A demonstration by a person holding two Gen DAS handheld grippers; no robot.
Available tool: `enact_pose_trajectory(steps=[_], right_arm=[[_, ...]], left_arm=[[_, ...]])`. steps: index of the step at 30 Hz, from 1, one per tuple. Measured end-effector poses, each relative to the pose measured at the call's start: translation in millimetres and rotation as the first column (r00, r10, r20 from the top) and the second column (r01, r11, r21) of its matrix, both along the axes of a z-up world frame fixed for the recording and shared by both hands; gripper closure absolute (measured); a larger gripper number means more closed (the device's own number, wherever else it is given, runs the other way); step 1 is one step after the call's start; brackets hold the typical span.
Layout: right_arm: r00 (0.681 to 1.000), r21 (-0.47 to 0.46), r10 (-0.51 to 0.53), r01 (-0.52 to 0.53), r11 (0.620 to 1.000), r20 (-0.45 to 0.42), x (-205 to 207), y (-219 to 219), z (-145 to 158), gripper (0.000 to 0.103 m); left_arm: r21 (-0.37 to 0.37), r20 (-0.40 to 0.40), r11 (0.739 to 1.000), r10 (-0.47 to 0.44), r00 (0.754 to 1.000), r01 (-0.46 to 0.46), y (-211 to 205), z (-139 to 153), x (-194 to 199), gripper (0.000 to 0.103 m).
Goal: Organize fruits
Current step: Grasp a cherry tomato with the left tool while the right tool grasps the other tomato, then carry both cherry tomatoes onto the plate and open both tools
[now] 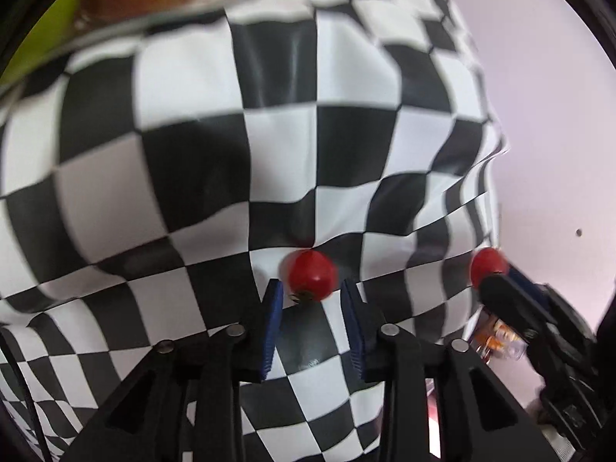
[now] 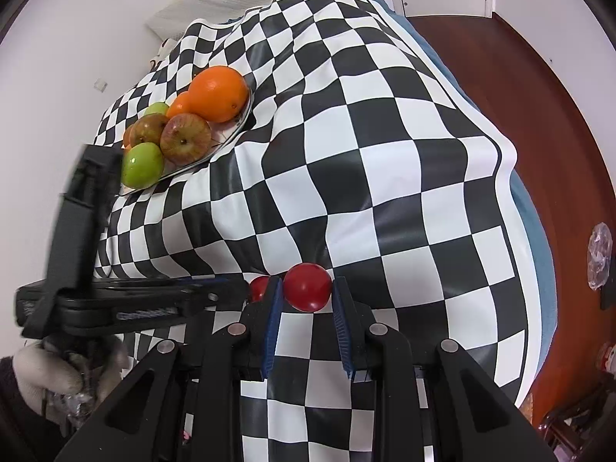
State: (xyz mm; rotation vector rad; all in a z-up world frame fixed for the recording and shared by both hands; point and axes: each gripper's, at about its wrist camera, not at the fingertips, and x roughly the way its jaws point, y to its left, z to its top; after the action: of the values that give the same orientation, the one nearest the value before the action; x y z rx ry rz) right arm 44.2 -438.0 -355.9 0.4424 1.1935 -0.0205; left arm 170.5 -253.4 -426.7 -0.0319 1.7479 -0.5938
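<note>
- Where the plate (image 2: pixel 246 115) sits far left on the checked cloth (image 2: pixel 385 154), it carries oranges (image 2: pixel 217 92) and apples (image 2: pixel 184 136).
- Left gripper (image 1: pixel 312 294): jaws nearly closed, pinching a small red tomato (image 1: pixel 312 274).
- Right gripper (image 2: pixel 306 292), just beside it: jaws fully closed on a second tomato (image 2: pixel 308 287).

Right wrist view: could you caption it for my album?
Right gripper holds a cherry tomato above the checkered cloth; a fruit plate waits behind.
</note>
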Motion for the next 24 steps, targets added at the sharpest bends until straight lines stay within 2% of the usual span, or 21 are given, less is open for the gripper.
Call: enact_pose_trajectory(steps=[3,5,7,9,14,19,24], right_arm=[[1.000,-0.002,-0.007,0.007,1.000,-0.008,-2,-1,-4,0.075],[1.000,0.000,-0.016,0.016,1.000,-0.015,-3,-3,-7,0.075],[0.999,0.002,-0.027,0.027,1.000,-0.021,-5,-6,-10,0.075],[0.999,0.003,-0.037,0.037,0.999,-0.027,-7,-8,-12,0.075],[0.998,0.004,-0.050,0.050,0.999,-0.026,-10,-12,-11,0.075],[0.998,0.027,-0.058,0.058,0.998,-0.004,-7,-12,-4,0.075],[0.999,0.077,-0.041,0.039,0.996,0.032,10,-1,6,0.075]], left_arm=[[0.003,-0.038,1.000,-0.019,0.999,0.019,-5,-14,0,0.066],[0.014,-0.025,0.999,-0.039,0.999,0.040,-11,-17,0,0.064],[0.022,0.006,0.998,-0.055,0.998,0.055,-16,-15,1,0.067],[0.027,0.029,0.997,-0.071,0.997,0.070,-19,-13,1,0.074],[0.032,0.077,0.997,-0.071,0.994,0.069,-17,2,7,0.074],[-0.012,0.099,1.000,0.000,0.995,0.001,2,32,10,0.074],[-0.094,0.153,0.991,0.109,0.982,-0.095,74,94,26,0.074]])
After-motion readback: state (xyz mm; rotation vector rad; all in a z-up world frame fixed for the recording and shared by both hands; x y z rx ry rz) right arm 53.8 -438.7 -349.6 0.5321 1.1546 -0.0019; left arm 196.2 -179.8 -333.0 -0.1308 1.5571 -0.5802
